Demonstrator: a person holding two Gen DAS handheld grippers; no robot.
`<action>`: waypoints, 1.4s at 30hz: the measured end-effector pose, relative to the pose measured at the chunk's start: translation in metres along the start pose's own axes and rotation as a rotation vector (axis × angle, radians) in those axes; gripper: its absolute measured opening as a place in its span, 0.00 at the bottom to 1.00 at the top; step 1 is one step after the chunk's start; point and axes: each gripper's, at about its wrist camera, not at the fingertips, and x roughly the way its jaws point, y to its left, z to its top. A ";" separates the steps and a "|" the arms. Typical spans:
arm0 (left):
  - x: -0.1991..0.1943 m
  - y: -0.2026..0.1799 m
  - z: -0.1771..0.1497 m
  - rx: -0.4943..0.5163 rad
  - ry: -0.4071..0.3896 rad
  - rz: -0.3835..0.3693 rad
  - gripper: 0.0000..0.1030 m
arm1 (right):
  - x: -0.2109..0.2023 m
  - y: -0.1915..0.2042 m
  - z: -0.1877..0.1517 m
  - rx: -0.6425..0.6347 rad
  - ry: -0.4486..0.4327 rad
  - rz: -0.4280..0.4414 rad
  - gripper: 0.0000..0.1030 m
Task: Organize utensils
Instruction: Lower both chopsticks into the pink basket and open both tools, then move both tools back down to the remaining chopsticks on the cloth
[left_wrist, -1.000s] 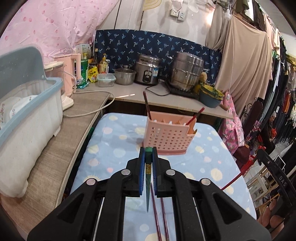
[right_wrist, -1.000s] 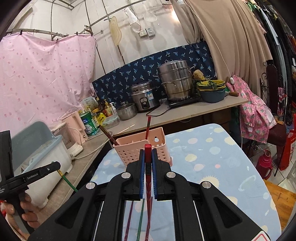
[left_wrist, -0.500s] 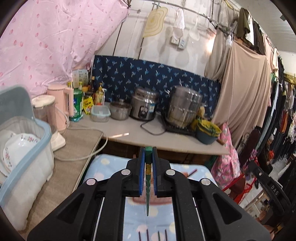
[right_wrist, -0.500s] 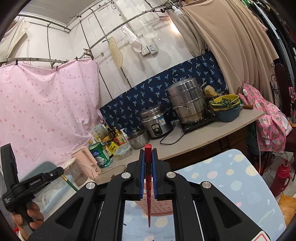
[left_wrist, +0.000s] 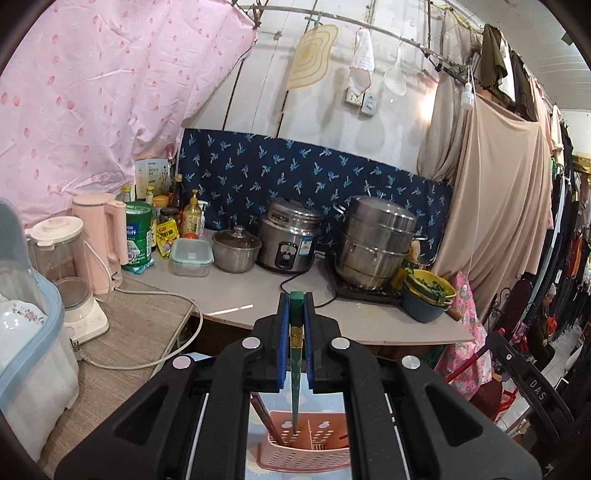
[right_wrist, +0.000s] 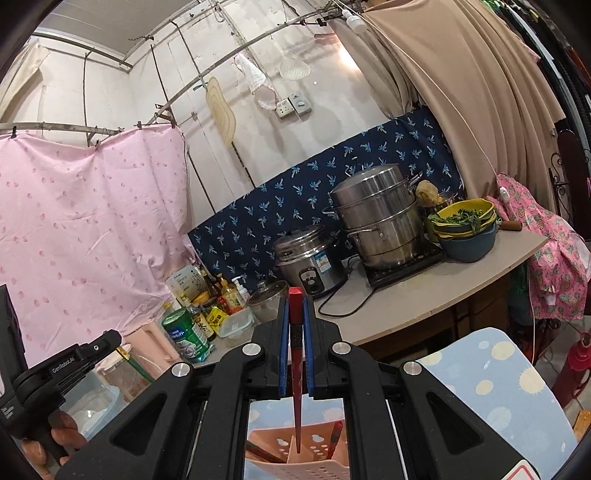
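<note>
My left gripper (left_wrist: 295, 306) is shut on a green chopstick (left_wrist: 295, 369) that hangs tip down over the pink perforated utensil basket (left_wrist: 303, 456). Its tip sits at the basket's mouth, beside dark red chopsticks (left_wrist: 264, 417) standing inside. My right gripper (right_wrist: 295, 306) is shut on a red chopstick (right_wrist: 296, 387), also tip down above the same basket (right_wrist: 295, 448), where another red chopstick (right_wrist: 335, 434) leans. In the right wrist view the left gripper (right_wrist: 110, 341) appears at the lower left, held by a hand (right_wrist: 62, 441), with the green chopstick (right_wrist: 138, 365) slanting below it.
The basket stands on a blue spotted tablecloth (right_wrist: 498, 391). Behind runs a counter (left_wrist: 236, 295) with a rice cooker (left_wrist: 290, 240), a steamer pot (left_wrist: 376, 240), bowls (left_wrist: 426, 295), bottles and a pink kettle (left_wrist: 101, 240). A blue dish bin (left_wrist: 26, 332) sits at left.
Both grippers rose and moved forward with their chopsticks, from low over the table to directly above the basket. The basket slid from mid-frame to the bottom of both views.
</note>
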 end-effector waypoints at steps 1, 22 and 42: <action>0.005 0.002 -0.004 -0.002 0.009 0.001 0.07 | 0.007 -0.001 -0.004 -0.003 0.013 -0.005 0.07; 0.031 0.013 -0.058 0.026 0.090 0.048 0.34 | 0.040 -0.015 -0.059 -0.041 0.155 -0.041 0.15; -0.034 0.003 -0.091 0.127 0.143 0.086 0.34 | -0.038 0.003 -0.089 -0.091 0.207 0.006 0.26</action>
